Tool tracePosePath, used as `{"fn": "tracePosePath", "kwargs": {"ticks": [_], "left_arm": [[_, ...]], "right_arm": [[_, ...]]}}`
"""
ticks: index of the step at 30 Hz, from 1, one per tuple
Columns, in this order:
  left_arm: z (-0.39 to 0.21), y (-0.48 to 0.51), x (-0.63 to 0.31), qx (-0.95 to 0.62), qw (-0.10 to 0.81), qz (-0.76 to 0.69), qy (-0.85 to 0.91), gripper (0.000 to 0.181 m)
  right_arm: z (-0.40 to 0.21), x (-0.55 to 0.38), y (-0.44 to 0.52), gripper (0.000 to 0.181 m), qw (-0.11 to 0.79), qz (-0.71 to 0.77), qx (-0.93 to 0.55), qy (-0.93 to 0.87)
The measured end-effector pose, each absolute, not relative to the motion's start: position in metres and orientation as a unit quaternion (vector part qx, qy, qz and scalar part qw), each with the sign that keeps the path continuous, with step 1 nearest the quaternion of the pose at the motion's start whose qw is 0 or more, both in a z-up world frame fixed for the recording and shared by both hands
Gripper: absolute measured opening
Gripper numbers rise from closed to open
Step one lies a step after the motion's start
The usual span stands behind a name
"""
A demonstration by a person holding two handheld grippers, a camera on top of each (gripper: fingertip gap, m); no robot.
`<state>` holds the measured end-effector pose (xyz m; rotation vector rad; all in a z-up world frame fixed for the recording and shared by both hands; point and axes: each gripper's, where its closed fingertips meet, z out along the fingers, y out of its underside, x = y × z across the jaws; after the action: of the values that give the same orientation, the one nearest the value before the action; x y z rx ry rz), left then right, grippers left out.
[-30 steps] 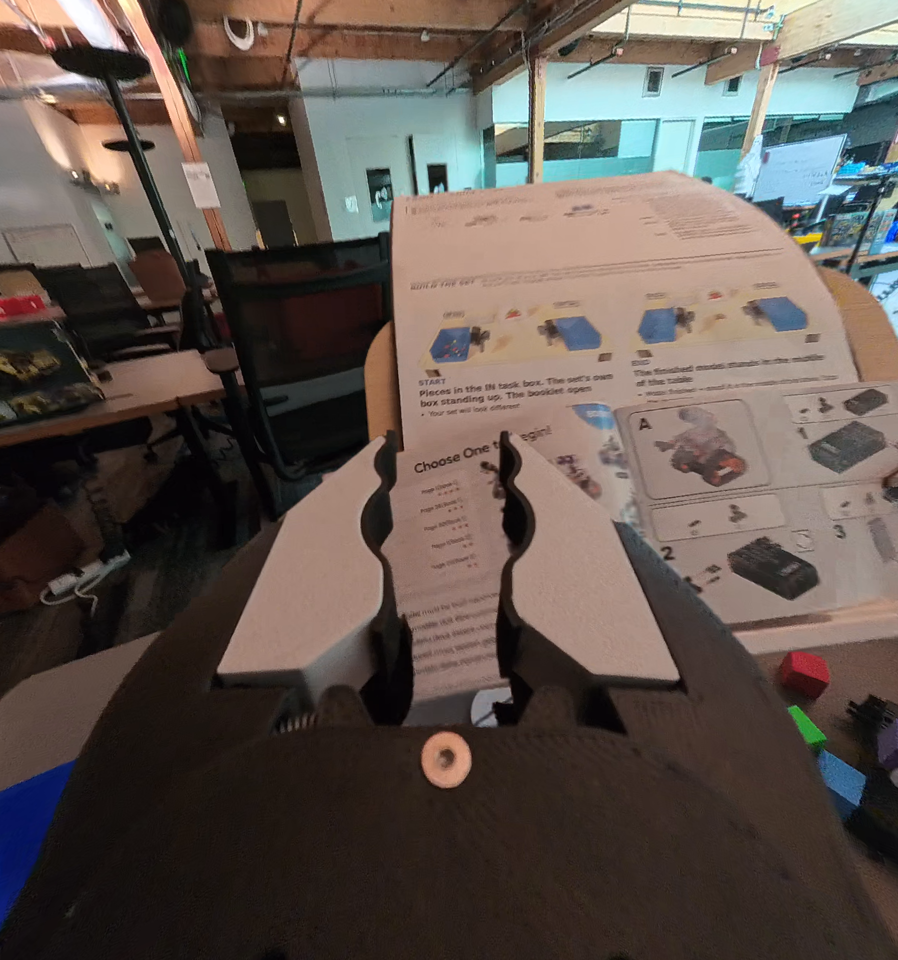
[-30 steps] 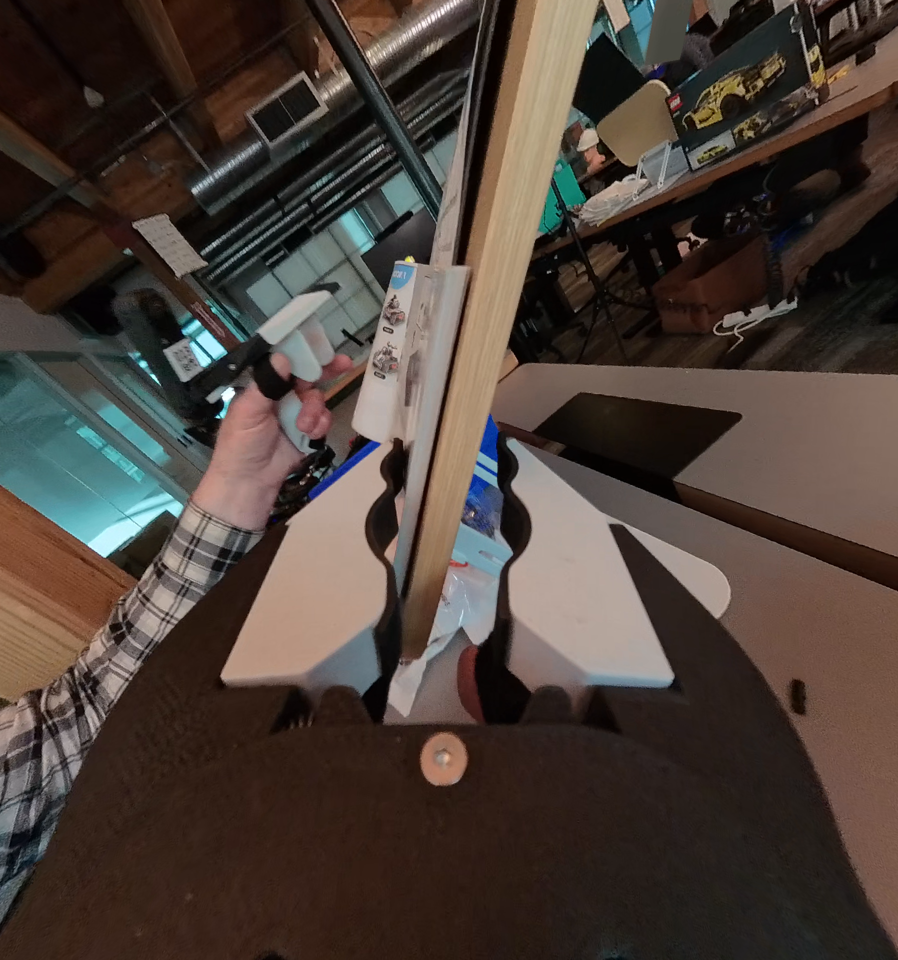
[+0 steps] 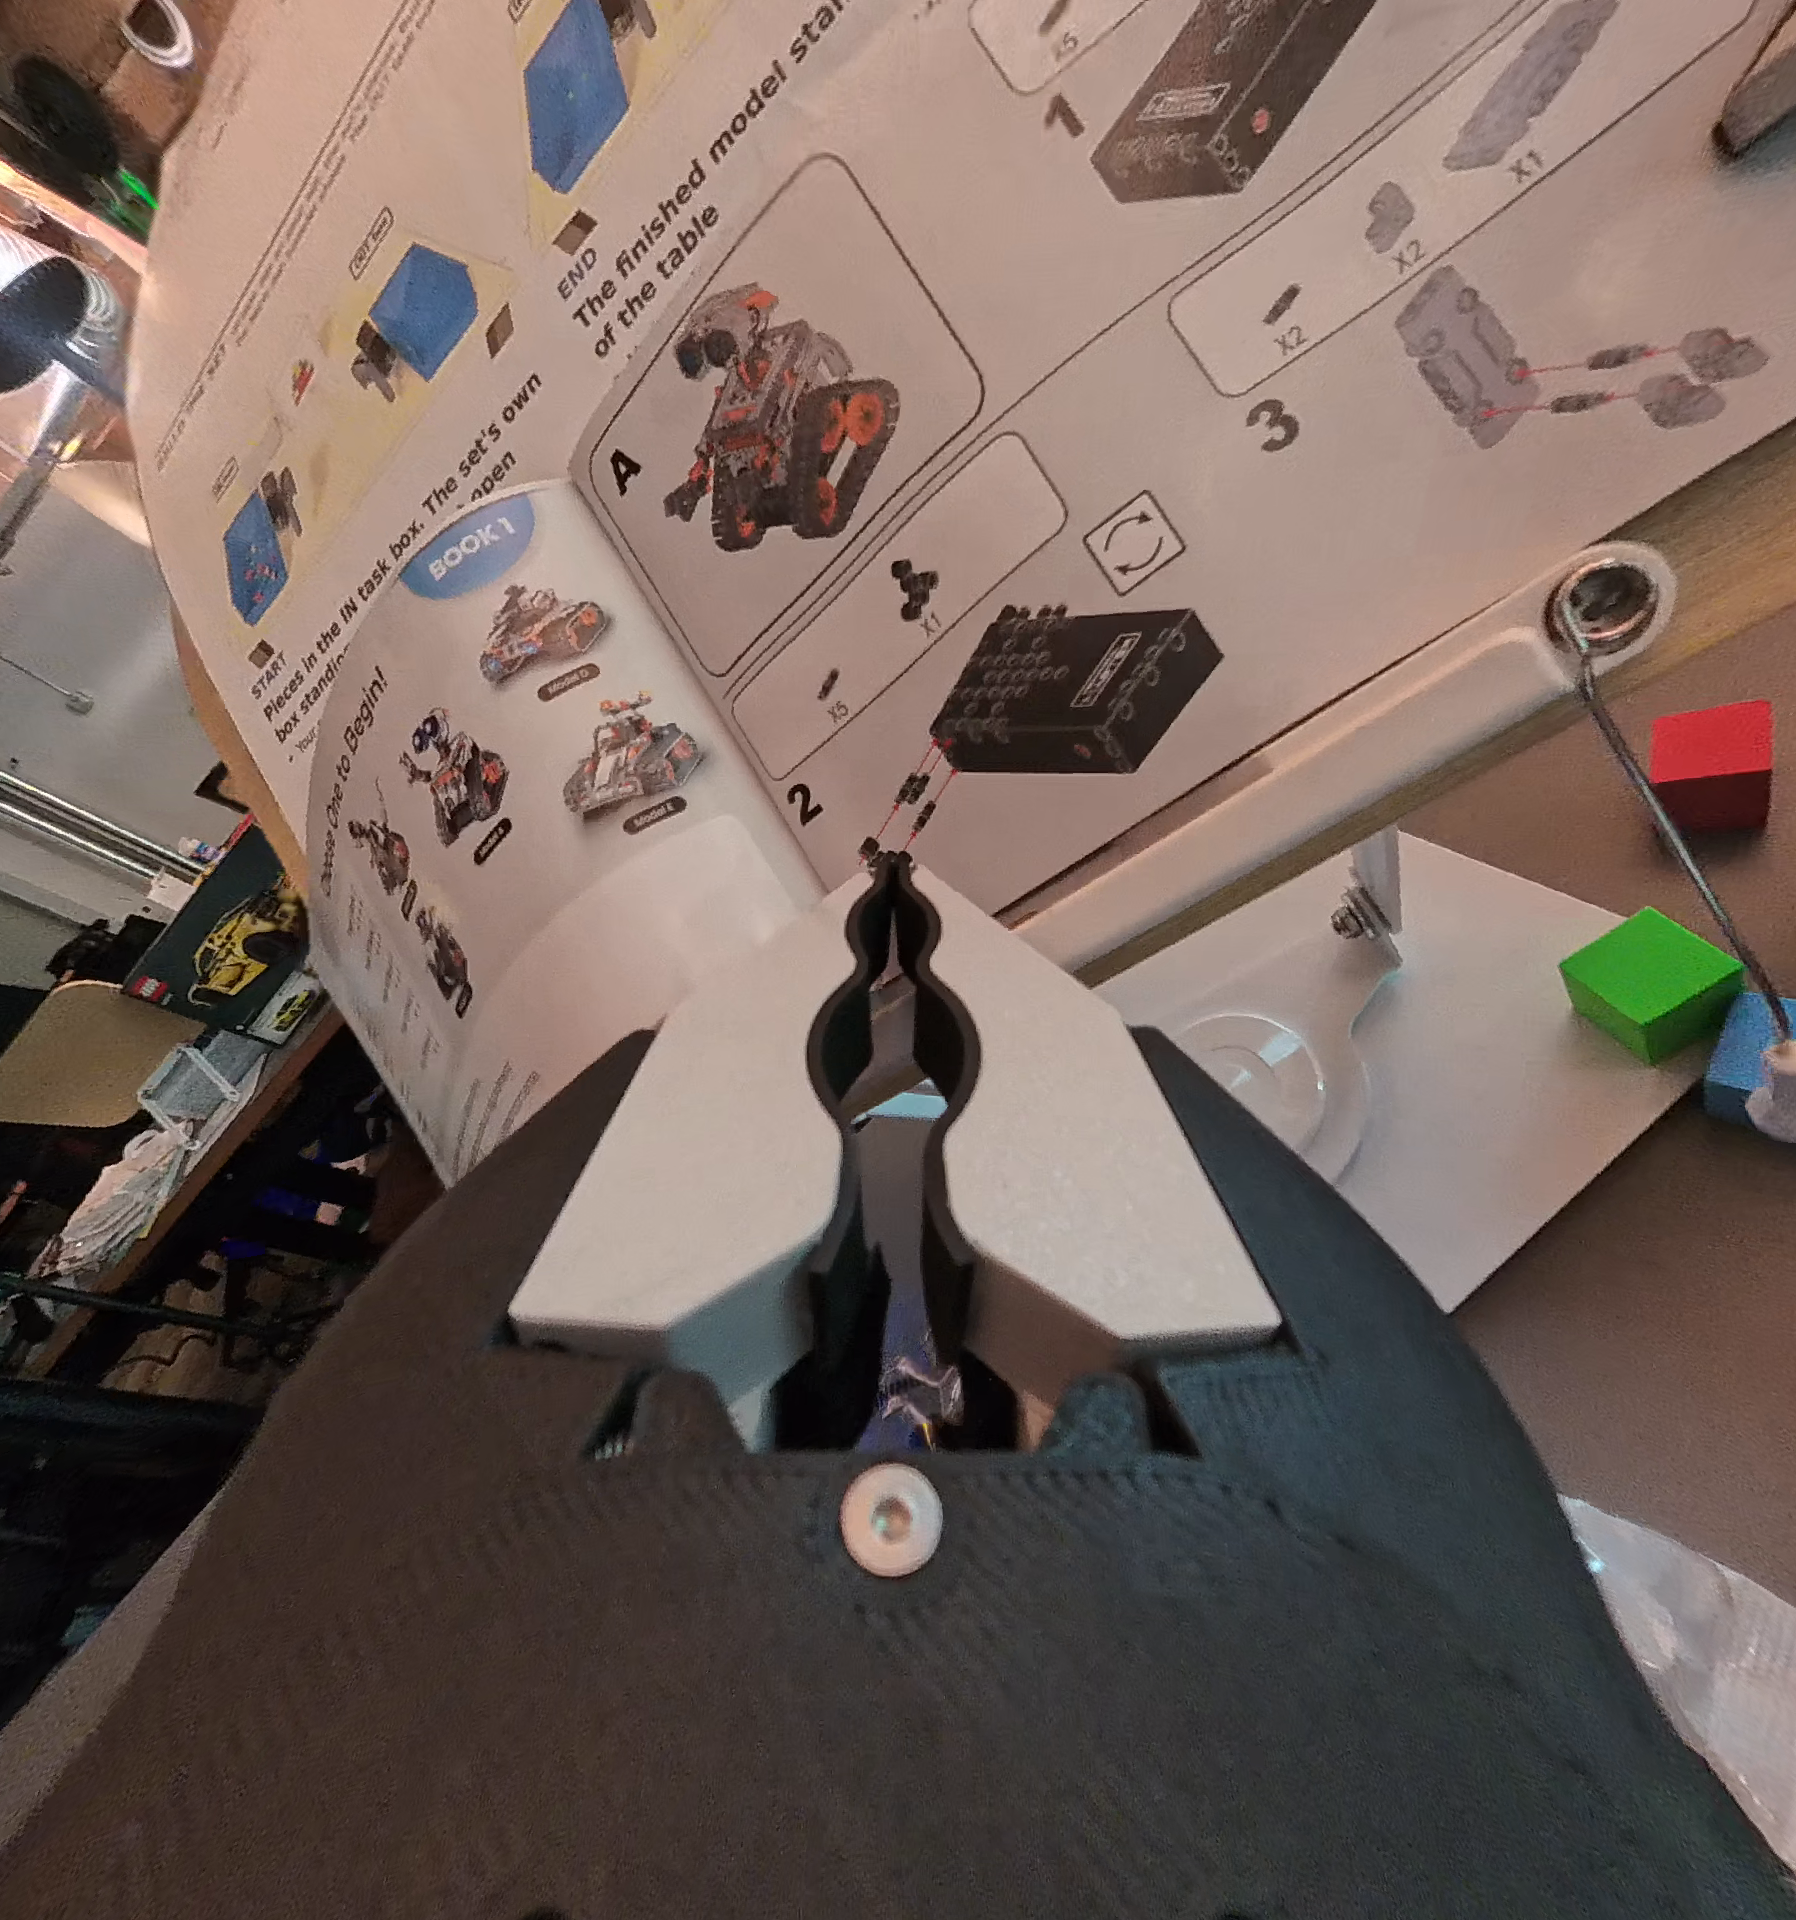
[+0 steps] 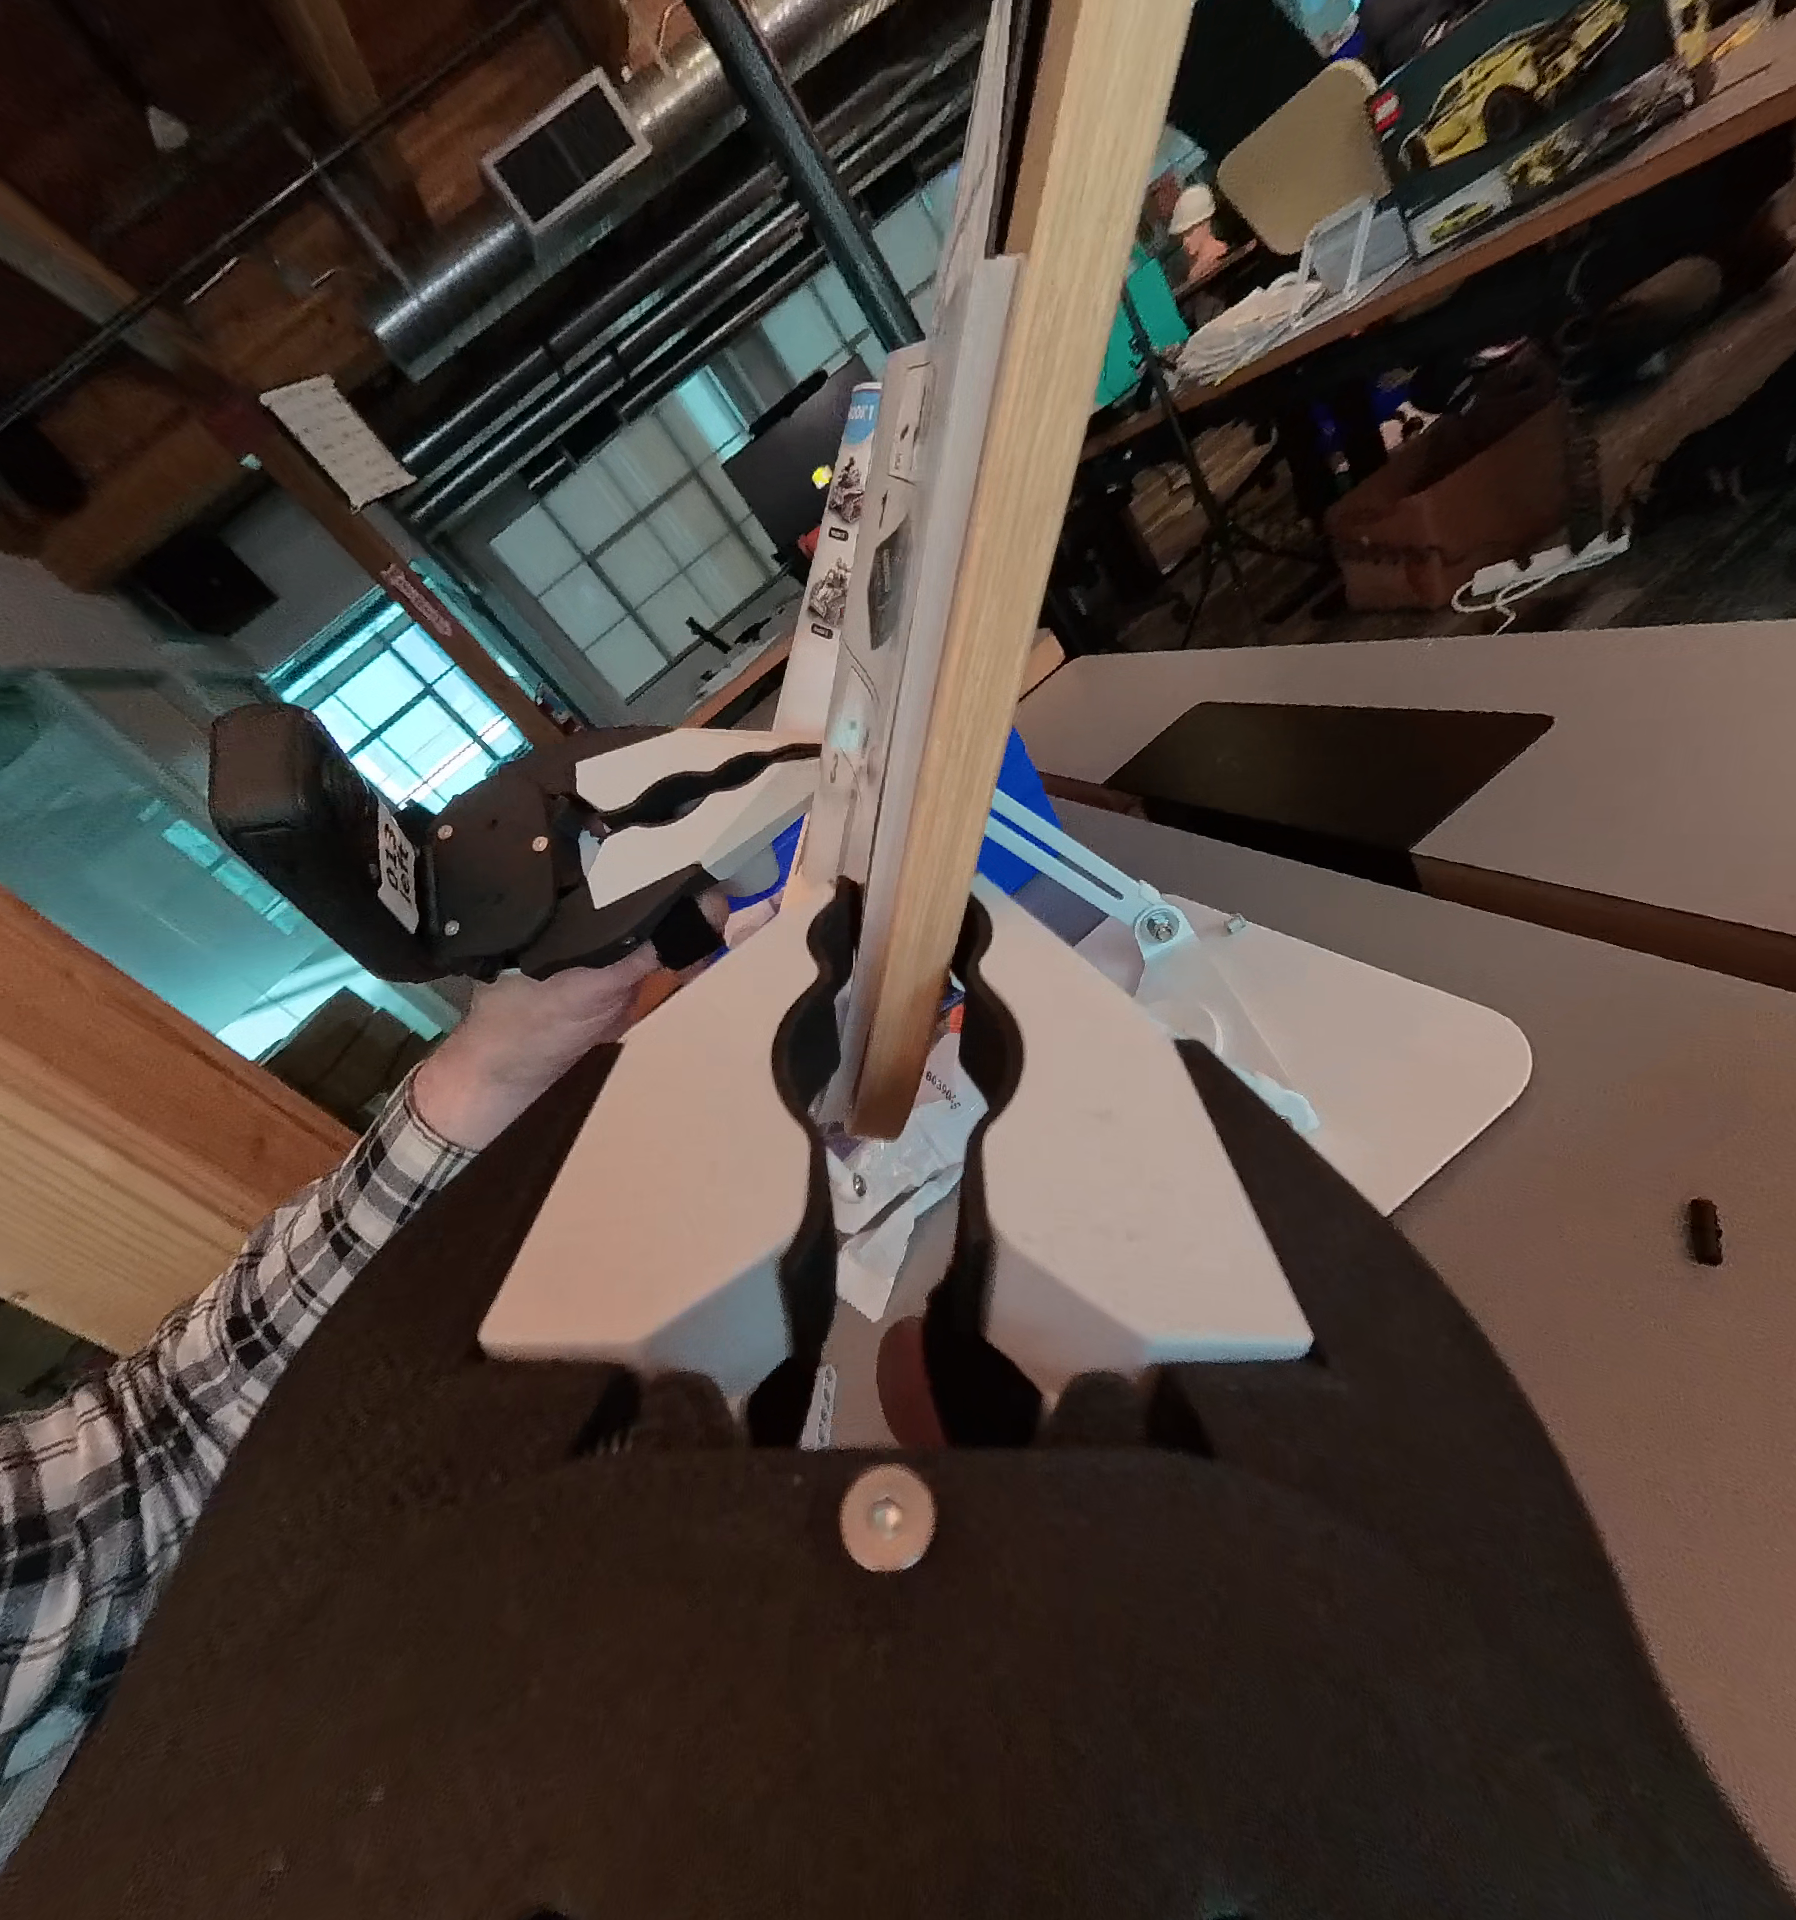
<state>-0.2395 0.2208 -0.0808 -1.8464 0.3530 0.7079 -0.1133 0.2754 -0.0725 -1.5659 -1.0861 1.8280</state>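
- Here, in the left wrist view, the left claw (image 3: pixel 889 868) sits at frame centre with its tips clenched together against the bottom edge of the open booklet (image 3: pixel 873 520), seemingly pinching the page edge, though the paper between the tips is too thin to confirm.
- The booklet leans on a wooden board (image 3: pixel 1496 540) in the upper half of the frame, propped on a white stand (image 3: pixel 1445 1091) so its pages face outward for reading.
- At the right edge, a red block (image 3: pixel 1709 764), a green block (image 3: pixel 1647 982) and a blue block (image 3: pixel 1767 1049) lie on the table (image 3: pixel 1652 1403); a thin metal rod (image 3: pixel 1683 842) runs from the stand's bolt down to a white foot on the blue block.
- In the right wrist view, the right claw (image 4: pixel 899 914) at centre straddles the wooden board (image 4: pixel 1008 582), seen edge-on; its jaws stand apart around the wood and I cannot tell whether they press it, though they look placed to steady it.
- The booklet (image 4: pixel 873 540) shows as a thin sliver on the board's left face.
- At middle left, the left claw (image 4: pixel 769 769), held by a hand (image 4: pixel 551 1013) in a plaid sleeve (image 4: pixel 146 1403), meets the booklet's lower edge.
- Crumpled plastic bags (image 4: pixel 894 1174) lie beneath the board on the stand's white base (image 4: pixel 1393 1060).
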Motion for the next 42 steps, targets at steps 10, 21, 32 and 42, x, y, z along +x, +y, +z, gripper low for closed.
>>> {"fn": "tracePosePath", "kwargs": {"ticks": [10,21,32,42], "left_arm": [[-0.078,0.221,-0.257,-0.767,0.548,0.307,0.127,0.000],[-0.078,0.217,-0.273,-0.774,0.559,0.284,0.092,0.000],[-0.049,0.203,-0.248,-0.772,0.558,0.288,0.103,0.021],[-0.036,0.197,-0.144,-0.763,0.551,0.266,0.209,0.051]], "right_arm": [[-0.074,-0.119,0.235,0.018,0.273,0.657,-0.565,-0.419],[-0.080,-0.133,0.179,0.032,0.284,0.633,-0.538,-0.479],[-0.128,-0.079,0.185,0.036,0.216,0.587,-0.561,-0.543],[-0.173,-0.062,0.189,0.034,0.191,0.564,-0.574,-0.562]]}}
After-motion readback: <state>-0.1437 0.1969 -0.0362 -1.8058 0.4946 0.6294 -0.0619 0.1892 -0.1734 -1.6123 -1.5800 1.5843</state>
